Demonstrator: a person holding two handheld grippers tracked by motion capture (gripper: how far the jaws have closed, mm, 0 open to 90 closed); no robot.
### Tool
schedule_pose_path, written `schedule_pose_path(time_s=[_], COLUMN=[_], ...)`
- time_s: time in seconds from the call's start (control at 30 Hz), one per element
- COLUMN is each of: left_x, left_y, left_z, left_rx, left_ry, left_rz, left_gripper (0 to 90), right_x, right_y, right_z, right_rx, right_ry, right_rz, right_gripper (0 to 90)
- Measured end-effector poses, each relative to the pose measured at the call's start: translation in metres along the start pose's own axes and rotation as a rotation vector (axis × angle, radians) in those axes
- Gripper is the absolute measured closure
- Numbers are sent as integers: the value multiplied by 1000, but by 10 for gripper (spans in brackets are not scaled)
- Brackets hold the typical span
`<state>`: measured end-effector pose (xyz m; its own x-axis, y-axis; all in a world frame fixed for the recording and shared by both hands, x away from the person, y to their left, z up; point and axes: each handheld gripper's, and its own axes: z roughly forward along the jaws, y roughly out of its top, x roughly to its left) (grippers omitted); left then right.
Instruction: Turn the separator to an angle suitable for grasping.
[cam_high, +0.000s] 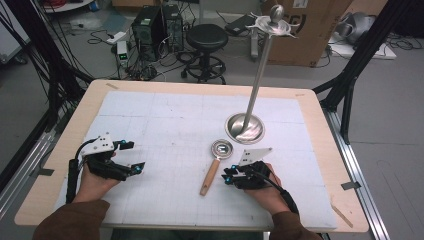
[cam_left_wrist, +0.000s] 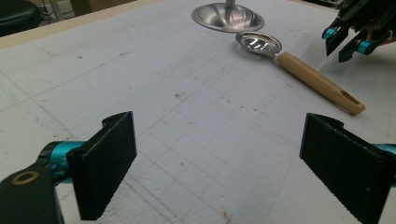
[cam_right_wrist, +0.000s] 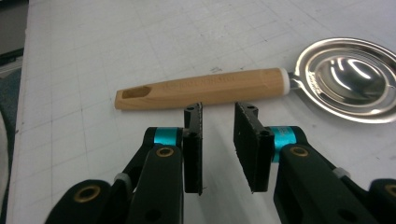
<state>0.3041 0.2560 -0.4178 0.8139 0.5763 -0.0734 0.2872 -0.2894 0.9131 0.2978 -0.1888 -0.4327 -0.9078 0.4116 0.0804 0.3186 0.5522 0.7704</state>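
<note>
- Table (cam_high: 60, 165) of pale wood carries a white gridded mat (cam_high: 165, 125) over most of its top; a person's forearms in brown sleeves come in from the near edge.
- Left gripper (cam_high: 131, 156) rests on the left part of the mat, held in the left hand (cam_high: 95, 181); in the left gripper view its black ribbed fingers (cam_left_wrist: 108, 163) stand wide apart with bare mat between them and nothing held.
- Wooden-handled strainer spoon (cam_high: 214, 166) lies flat on the mat right of centre, its round metal bowl pointing away from the person and its handle, with a slot near the end, toward the near edge.
- Right gripper (cam_high: 227, 175) sits just beside the spoon's handle, held in the right hand (cam_high: 265, 192); in the right gripper view its fingers (cam_right_wrist: 192, 149) are parted by a narrow gap, empty, their tips close to the handle, though I cannot tell whether they touch it.
- Metal stand (cam_high: 257, 75) rises just beyond the spoon's bowl, with a round dished base on the mat, a tall thin pole and a hooked top with a ball.
</note>
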Motion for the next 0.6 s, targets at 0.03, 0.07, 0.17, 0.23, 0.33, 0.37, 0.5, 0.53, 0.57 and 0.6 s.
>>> schedule_pose_path(time_s=[0.03, 0.07, 0.17, 0.23, 0.33, 0.37, 0.5, 0.53, 0.57, 0.6], left_x=[0, 0, 0, 0, 0, 0, 0, 0, 1, 1], left_y=[0, 0, 0, 0, 0, 0, 0, 0, 0, 0], left_z=[0, 0, 0, 0, 0, 0, 0, 0, 0, 0], left_rx=[0, 0, -2, -2, 1, 2, 1, 2, 2, 2], left_ry=[-1, -1, -1, -2, 0, 0, 1, 0, -1, -1], left_rz=[1, 1, 1, 0, -1, -2, -2, 0, -1, -2], left_gripper=[114, 114, 114, 114, 115, 115, 116, 116, 116, 116], right_x=[1, 2, 5, 7, 8, 8, 9, 11, 11, 13], right_y=[2, 3, 5, 6, 9, 10, 15, 18, 19, 21], right_z=[6, 8, 14, 18, 25, 27, 33, 36, 37, 39], right_rx=[12, 21, 46, 54, 63, 68, 69, 70, 69, 74], right_ry=[-2, 3, 6, 8, 5, 12, 19, 22, 24, 30], right_rz=[-8, -10, -9, -16, -36, -38, -49, -59, -63, -68], right_gripper=[779, 798, 850, 868, 871, 872, 879, 880, 882, 885])
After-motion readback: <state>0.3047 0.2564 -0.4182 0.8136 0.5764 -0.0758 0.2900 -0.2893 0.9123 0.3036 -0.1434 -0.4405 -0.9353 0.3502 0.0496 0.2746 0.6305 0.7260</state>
